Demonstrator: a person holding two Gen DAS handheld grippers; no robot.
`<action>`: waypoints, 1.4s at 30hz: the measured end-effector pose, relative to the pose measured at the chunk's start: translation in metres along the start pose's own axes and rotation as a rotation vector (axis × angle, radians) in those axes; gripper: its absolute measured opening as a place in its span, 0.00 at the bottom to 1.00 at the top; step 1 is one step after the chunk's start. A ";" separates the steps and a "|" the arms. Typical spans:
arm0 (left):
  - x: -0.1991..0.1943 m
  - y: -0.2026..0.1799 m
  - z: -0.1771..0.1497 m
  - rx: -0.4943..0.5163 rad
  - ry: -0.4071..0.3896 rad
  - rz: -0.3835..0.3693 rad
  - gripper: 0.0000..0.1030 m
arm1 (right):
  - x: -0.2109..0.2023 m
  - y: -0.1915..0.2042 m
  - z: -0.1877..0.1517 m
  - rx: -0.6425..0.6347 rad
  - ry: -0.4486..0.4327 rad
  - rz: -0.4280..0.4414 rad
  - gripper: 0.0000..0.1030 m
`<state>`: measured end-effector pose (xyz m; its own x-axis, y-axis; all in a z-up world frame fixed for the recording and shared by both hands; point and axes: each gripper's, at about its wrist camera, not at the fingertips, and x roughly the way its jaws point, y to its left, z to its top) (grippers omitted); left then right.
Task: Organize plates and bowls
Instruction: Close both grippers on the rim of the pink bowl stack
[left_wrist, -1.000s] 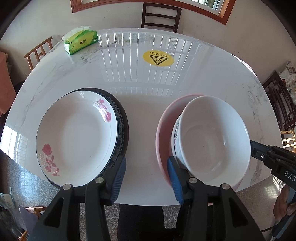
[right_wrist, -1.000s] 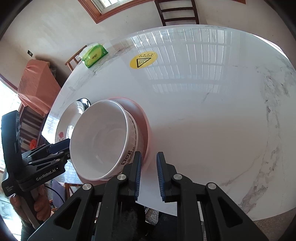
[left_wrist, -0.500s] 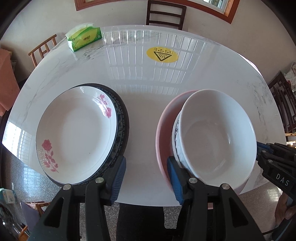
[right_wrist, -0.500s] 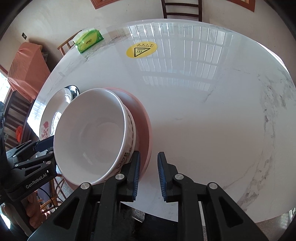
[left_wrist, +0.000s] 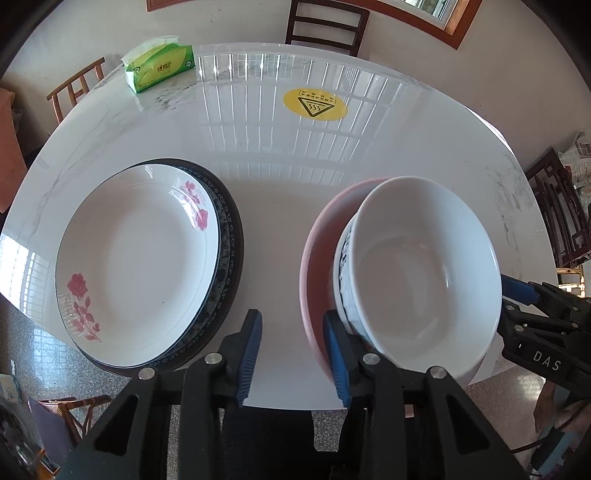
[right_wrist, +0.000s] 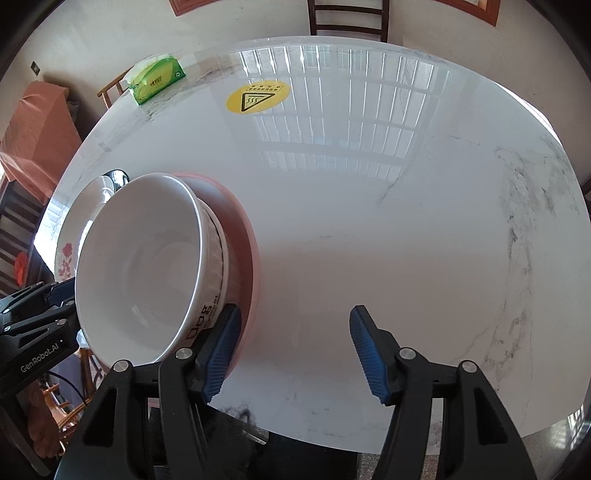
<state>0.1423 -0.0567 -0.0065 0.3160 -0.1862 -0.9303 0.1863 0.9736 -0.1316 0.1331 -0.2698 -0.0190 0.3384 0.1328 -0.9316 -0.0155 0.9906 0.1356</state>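
The white bowl (left_wrist: 421, 280) sits stacked in a patterned bowl (left_wrist: 341, 273) inside a pink plate (left_wrist: 314, 266), at the near right edge of the marble table (left_wrist: 280, 192). The left gripper (left_wrist: 293, 350) has its fingers spread, empty, in the gap between this stack and the rose-printed plate (left_wrist: 140, 258) resting on a dark-rimmed plate (left_wrist: 232, 243) to the left. The right gripper (right_wrist: 291, 347) is released too, its left finger just beside the pink plate's rim. Farther back lie a yellow warning sticker (left_wrist: 316, 104) and a green tissue pack (left_wrist: 160, 66).
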 end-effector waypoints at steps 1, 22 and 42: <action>0.000 0.000 0.000 -0.002 0.001 -0.008 0.27 | 0.000 0.000 0.000 -0.002 0.005 0.003 0.57; -0.007 -0.008 -0.007 -0.054 -0.078 -0.033 0.10 | -0.005 0.006 -0.002 -0.090 0.003 0.154 0.14; -0.024 -0.011 -0.005 -0.036 -0.156 0.005 0.10 | -0.009 0.001 -0.005 -0.021 -0.011 0.225 0.14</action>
<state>0.1280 -0.0618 0.0152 0.4578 -0.1972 -0.8669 0.1521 0.9781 -0.1422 0.1249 -0.2695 -0.0124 0.3345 0.3503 -0.8749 -0.1115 0.9365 0.3323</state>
